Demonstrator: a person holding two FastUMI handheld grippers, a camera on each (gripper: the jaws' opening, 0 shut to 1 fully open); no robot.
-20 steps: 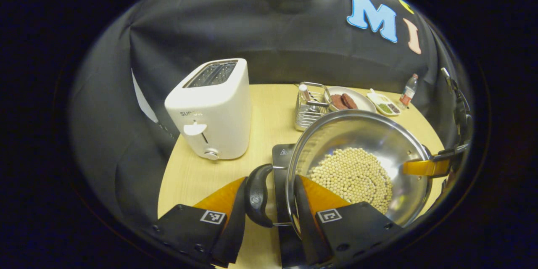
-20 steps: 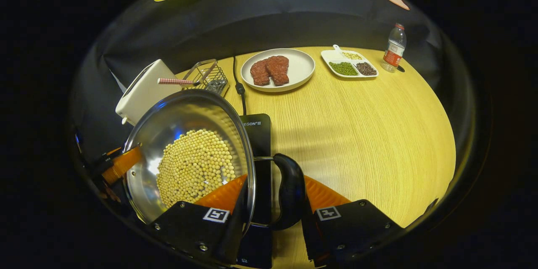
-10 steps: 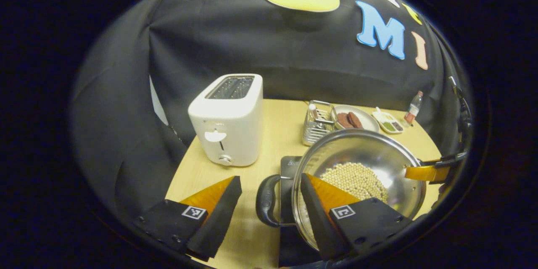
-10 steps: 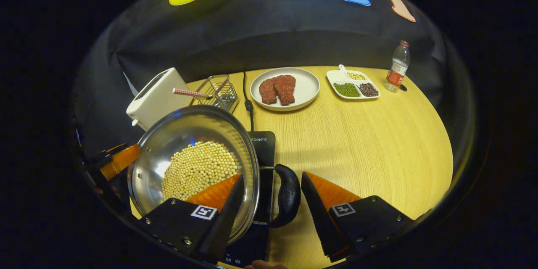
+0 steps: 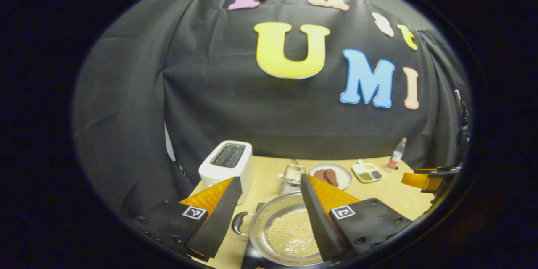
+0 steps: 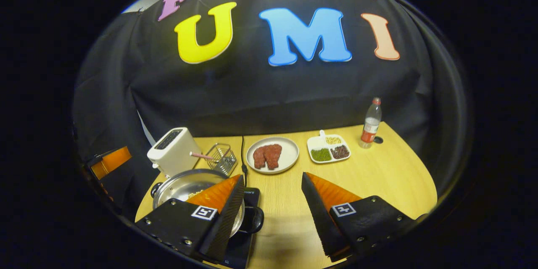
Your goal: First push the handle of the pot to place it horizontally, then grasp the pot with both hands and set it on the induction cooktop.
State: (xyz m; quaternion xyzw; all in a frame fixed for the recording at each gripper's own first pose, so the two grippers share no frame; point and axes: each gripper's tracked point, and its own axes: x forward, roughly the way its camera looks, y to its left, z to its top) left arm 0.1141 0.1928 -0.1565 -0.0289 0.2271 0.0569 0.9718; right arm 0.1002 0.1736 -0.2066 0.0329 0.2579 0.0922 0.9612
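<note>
On the induction cooktop (image 6: 246, 229) at the table's near left edge sits the pot (image 6: 185, 187) of beans, so the placing step looks done (handles lie sideways). Left gripper (image 5: 269, 214) and right gripper (image 6: 273, 212) hang above, jaws spread, holding nothing; only retreat seems left. The cooktop's lettering is too small to read.

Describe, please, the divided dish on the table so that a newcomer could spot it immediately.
Start at the wooden table and look along its far edge by the black cloth wall. Between the round plate of meat and the water bottle lies the divided dish. It alone is white, rectangular, and split into compartments of green, dark and pale beans.
</note>
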